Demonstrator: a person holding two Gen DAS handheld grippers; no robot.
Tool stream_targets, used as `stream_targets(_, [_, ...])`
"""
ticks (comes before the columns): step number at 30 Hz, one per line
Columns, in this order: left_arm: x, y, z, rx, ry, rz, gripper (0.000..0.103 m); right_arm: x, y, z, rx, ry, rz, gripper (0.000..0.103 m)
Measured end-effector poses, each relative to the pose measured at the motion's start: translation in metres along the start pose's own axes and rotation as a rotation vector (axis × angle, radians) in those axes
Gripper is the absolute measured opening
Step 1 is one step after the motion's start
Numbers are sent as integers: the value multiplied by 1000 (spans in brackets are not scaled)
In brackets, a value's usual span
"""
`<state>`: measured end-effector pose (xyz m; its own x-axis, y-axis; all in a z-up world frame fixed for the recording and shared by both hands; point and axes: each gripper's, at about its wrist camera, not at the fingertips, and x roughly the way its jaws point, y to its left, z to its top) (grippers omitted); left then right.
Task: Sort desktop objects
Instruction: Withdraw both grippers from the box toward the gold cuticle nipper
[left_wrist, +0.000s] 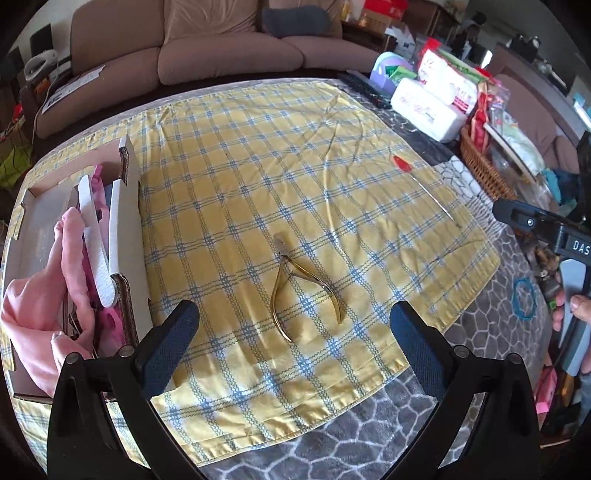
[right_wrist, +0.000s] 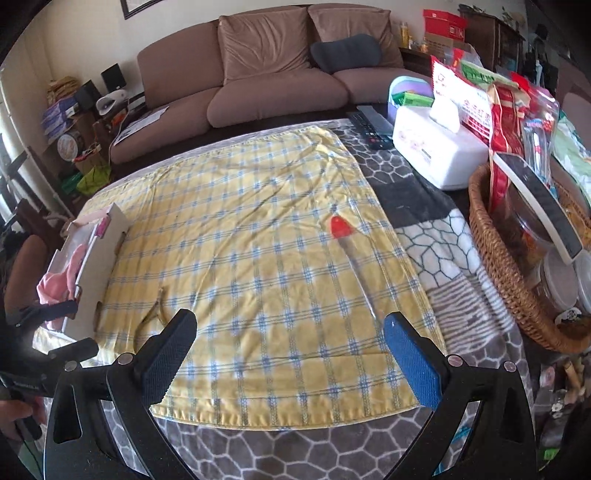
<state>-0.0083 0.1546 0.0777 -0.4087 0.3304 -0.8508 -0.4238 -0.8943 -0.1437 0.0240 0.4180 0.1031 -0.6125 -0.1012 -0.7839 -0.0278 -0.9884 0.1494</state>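
My left gripper (left_wrist: 295, 332) hangs wide open and empty over the near edge of the yellow-and-blue checked cloth (left_wrist: 229, 173) that covers the worktop. Straight ahead of it, between the lines of my two fingers, lie the gold-coloured metal cuticle nippers (left_wrist: 301, 286). Their long axis runs away from me toward the far edge, the small cutting head at the far end and the two curved handles splayed toward me. This is the thing my left hand sits nearest to, and I judge it the next pick.

My right gripper (right_wrist: 290, 350) is also fully open with nothing between its pads. Ahead of it and a little to the right lies the slim clear-handled tool with a red tip (right_wrist: 352, 258), near the cloth's right edge. It lies on a diagonal, with the red tip toward the far edge and the shaft running back toward the near right corner.

The open white cardboard box (left_wrist: 125, 236) with pink items inside sits at the left edge of the cloth, just beside my left gripper.
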Motion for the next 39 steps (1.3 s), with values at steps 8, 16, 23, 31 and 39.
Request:
stream_targets(8, [11, -7, -39, -99, -104, 144, 103, 35, 5, -36, -40, -24, -18, 102])
stream_targets(16, [36, -3, -67, -201, -71, 199, 103, 57, 31, -64, -95, -21, -33, 102])
stream_targets(23, [50, -12, -75, -192, -87, 277, 103, 79, 39, -85, -171, 12, -132, 103])
stream_targets(31, [51, -13, -75, -199, -93, 299, 103, 80, 33, -86, -143, 20, -104, 103])
stream_targets(39, [52, -13, -74, -201, -93, 298, 103, 81, 32, -86, -146, 21, -108, 103])
